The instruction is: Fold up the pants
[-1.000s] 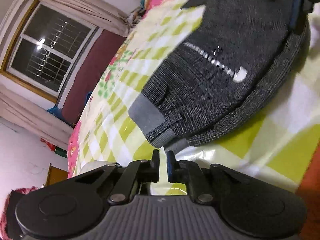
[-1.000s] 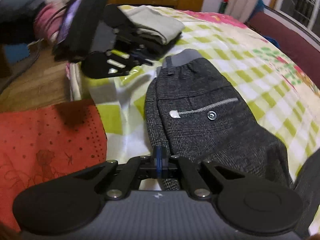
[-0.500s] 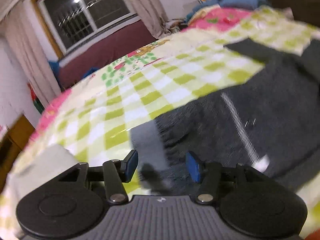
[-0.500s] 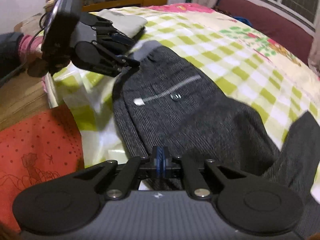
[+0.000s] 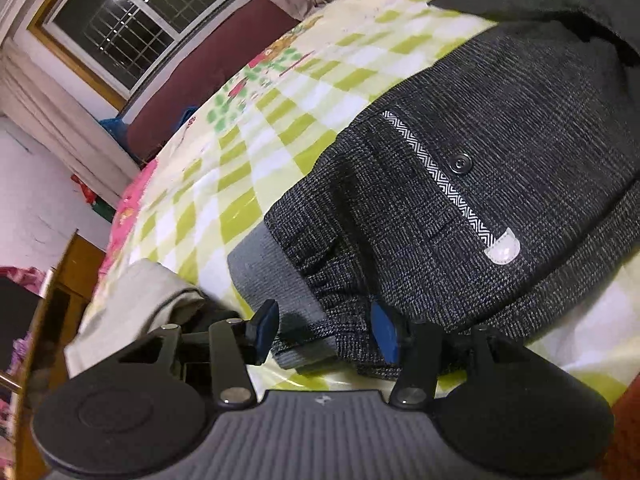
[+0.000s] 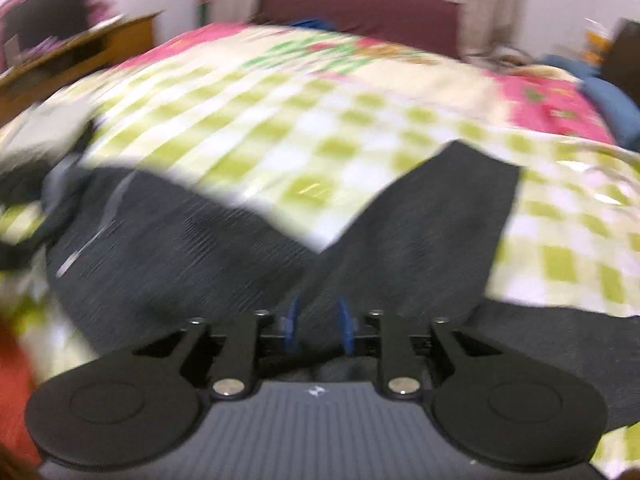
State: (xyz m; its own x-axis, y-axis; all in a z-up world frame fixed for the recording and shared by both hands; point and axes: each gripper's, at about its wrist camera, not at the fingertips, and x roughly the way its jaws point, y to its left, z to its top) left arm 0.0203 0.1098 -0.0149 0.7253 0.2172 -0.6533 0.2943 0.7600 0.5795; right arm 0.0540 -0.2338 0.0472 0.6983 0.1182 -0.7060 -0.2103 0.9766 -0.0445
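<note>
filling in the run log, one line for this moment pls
phase: pre-grasp | left gripper: open, fingers straddling pants waistband | right gripper: open over pants | surface: checked bedsheet

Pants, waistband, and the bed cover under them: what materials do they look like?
Pants: thick woven fabric, likely wool-blend, matte; fine grey-black check with visible weave. Waistband: plain grey ribbed knit, probably elastic; fabric gathers beside it. Bed cover: green-white check, seemingly plastic-coated or glossy; window light glints off it.

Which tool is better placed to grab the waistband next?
Left. The left tool is open, straddling the grey waistband of the pants. The right tool sits over the leg fork.
</note>
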